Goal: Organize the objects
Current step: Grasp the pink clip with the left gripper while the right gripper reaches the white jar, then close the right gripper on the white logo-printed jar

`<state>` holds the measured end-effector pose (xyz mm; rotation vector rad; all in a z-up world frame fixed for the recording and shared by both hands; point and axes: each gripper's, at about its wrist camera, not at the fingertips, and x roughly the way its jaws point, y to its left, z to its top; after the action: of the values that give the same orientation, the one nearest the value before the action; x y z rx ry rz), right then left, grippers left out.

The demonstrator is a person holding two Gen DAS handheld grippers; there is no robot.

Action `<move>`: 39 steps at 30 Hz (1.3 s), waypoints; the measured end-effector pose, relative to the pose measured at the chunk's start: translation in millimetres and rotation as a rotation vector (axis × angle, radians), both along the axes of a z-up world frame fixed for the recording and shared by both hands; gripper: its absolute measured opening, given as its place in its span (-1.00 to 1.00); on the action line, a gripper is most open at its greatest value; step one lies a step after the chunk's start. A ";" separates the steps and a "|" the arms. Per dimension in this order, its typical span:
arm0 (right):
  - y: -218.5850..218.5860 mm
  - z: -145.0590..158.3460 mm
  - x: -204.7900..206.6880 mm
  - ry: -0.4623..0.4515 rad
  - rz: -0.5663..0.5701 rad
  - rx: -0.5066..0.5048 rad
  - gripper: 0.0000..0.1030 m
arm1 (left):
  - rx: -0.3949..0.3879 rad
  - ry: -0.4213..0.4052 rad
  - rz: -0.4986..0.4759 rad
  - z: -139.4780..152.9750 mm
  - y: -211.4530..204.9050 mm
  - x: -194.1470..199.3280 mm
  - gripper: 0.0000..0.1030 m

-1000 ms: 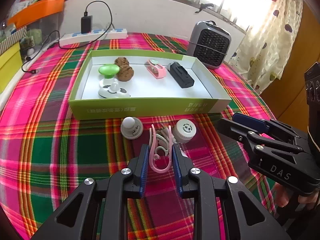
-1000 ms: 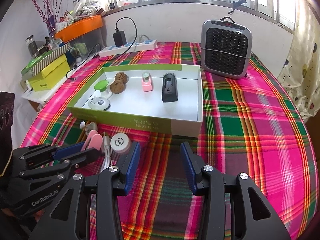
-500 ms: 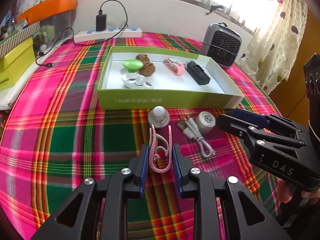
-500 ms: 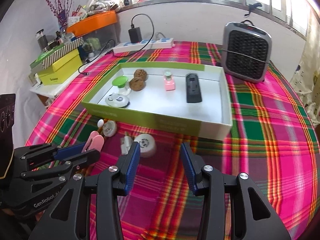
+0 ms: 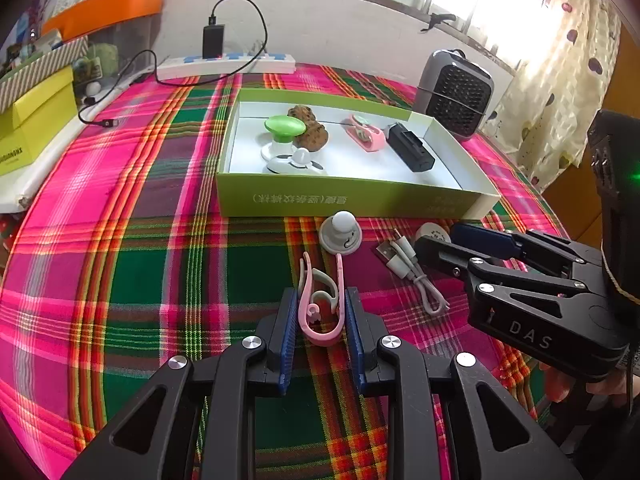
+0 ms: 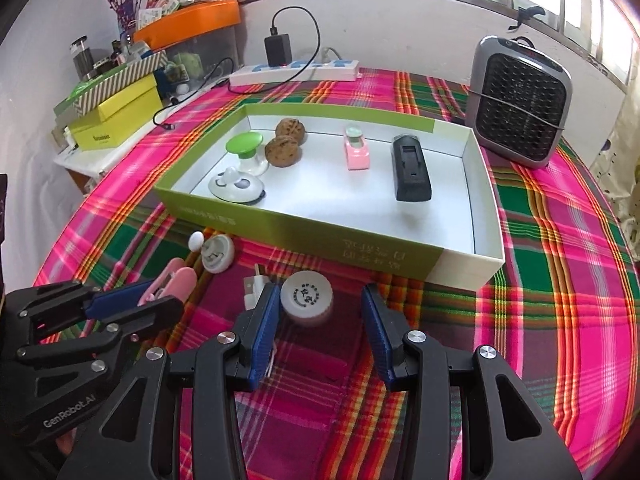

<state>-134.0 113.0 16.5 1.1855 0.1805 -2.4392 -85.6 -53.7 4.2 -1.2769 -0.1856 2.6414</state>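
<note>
My left hand-held gripper (image 5: pixel 322 320) is pinching the pink clip (image 5: pixel 322 304) by the rounded end of its loop, and the two thin prongs stick out ahead of the pads toward the green box (image 5: pixel 352 200), which sits further forward on the plaid surface (image 5: pixel 120 280). The clip looks light and springy, a thin plastic thing that would flex or twist if squeezed hard, so I judge the hold across its sides near the bend to be the right one, with gentle pressure. My right hand-held gripper (image 6: pixel 318 332) is spread, its pads standing apart on either side of the small white round jar (image 6: pixel 306 298), which rests on the surface just short of the box's near wall; the pads do not press on it yet. That jar looks stiff, smooth and light; I would take it across its round body, low and square, since a curved side may slip out of flat pads. Just left of that gripper lies a white cable (image 6: pixel 254 284), soft and loose, which could catch on the left pad. Both hands point forward and steeply down toward the surface, side by side, the left a little further left and back.
</note>
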 end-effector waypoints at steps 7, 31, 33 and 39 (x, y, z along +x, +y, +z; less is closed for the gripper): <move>5.9 -4.1 -3.5 -0.006 -0.029 0.020 -0.16 | -0.002 0.000 0.000 -0.1 -0.8 -0.9 -0.59; 3.6 -6.4 -4.4 0.018 -0.042 0.059 -0.15 | -0.030 0.009 0.013 -0.6 2.1 -8.2 -0.59; 3.0 -6.2 -4.6 0.019 -0.043 0.061 -0.15 | -0.031 0.009 0.013 -0.9 2.4 -8.2 -0.59; 4.1 -5.8 -4.7 0.019 -0.057 0.054 -0.29 | -0.042 0.012 0.009 -1.0 2.9 -8.4 -0.59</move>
<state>-138.6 117.1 10.6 1.2068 0.2218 -2.5103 -94.1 -50.8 3.2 -1.2749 -0.1355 2.6736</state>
